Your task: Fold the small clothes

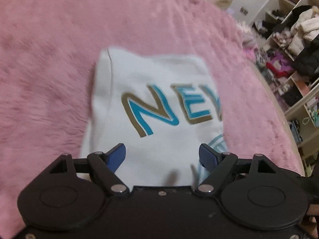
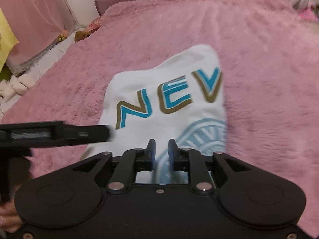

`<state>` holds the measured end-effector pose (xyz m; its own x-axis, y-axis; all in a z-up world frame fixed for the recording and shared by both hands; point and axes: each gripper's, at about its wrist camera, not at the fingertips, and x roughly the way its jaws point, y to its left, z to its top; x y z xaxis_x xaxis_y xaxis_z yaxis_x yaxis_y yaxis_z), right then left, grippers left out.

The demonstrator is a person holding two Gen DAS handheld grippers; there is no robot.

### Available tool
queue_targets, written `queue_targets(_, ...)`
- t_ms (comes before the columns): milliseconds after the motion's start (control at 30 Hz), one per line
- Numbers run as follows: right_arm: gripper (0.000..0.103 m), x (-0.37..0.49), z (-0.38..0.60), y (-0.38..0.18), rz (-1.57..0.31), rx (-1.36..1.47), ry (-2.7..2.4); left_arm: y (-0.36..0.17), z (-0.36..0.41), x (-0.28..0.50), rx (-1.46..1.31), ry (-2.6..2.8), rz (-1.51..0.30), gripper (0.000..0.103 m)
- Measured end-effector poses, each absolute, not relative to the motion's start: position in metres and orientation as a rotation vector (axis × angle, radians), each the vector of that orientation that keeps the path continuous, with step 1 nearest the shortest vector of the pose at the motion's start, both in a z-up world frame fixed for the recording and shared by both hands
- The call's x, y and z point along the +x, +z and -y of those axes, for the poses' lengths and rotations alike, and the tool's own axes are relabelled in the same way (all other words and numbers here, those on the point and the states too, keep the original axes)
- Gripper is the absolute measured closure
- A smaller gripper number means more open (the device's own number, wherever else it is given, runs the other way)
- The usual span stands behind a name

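Nearest the lens, the right gripper has its jaws narrowed to a slim gap with nothing between them, poised over the near edge of the white shirt. Beside it, the left gripper stands wide and empty. Beyond, the shirt lies partly folded on the pink fluffy blanket. A shallow pinch could snag only the top layer, undoing the fold.

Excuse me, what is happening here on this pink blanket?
A person is folding a small white shirt with two handheld grippers. The shirt, printed with blue and gold letters, lies folded narrow on the fluffy pink blanket. The left gripper hovers open above its near edge. The right gripper is nearly closed, with nothing between its fingers.
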<state>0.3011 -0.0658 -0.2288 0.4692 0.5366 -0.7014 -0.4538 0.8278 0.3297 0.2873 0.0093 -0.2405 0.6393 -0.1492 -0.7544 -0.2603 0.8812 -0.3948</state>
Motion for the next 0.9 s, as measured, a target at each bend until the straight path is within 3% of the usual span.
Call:
queue_targets(100, 0.089, 0.311, 0.054, -0.244, -0.927, 0.057, 0.571, -0.260, -0.015, 0.300, -0.474, 0.092, -0.933, 0.021)
queue_targets(333, 0.094, 0.319, 0.071, -0.243, -0.923, 0.080, 0.543, -0.245, -0.050, 0.300, -0.219, 0.369, -0.950, 0.020)
queue_targets(467, 0.089, 0.333, 0.100, -0.234, -0.947, 0.168, 0.568, -0.252, -0.099, 0.297, -0.477, 0.237, -0.961, 0.020)
queue_targets(500, 0.067, 0.332, 0.110, -0.230, -0.924, 0.175, 0.572, -0.256, -0.105, 0.297, -0.503, 0.204, -0.973, 0.020)
queue_targets(533, 0.030, 0.332, 0.116, -0.225, -0.903, 0.158, 0.562, -0.260, -0.105, 0.302, -0.510, 0.176, -1.003, 0.020)
queue_targets(567, 0.017, 0.334, 0.123, -0.223, -0.888, 0.131, 0.550, -0.266, -0.106, 0.307, -0.519, 0.134, -1.036, 0.020)
queue_targets(667, 0.019, 0.356, 0.144, -0.234, -0.918, 0.148, 0.587, -0.271, -0.109, 0.319, -0.519, 0.080, -1.052, 0.019)
queue_targets(733, 0.031, 0.378, 0.157, -0.253, -0.996, 0.299, 0.639, -0.274, -0.116, 0.335, -0.539, 0.044, -1.057, 0.019)
queue_targets(900, 0.030, 0.420, 0.148, -0.298, -1.161, 0.537, 0.793, -0.285, -0.147, 0.345, -0.678, -0.067, -1.061, 0.019)
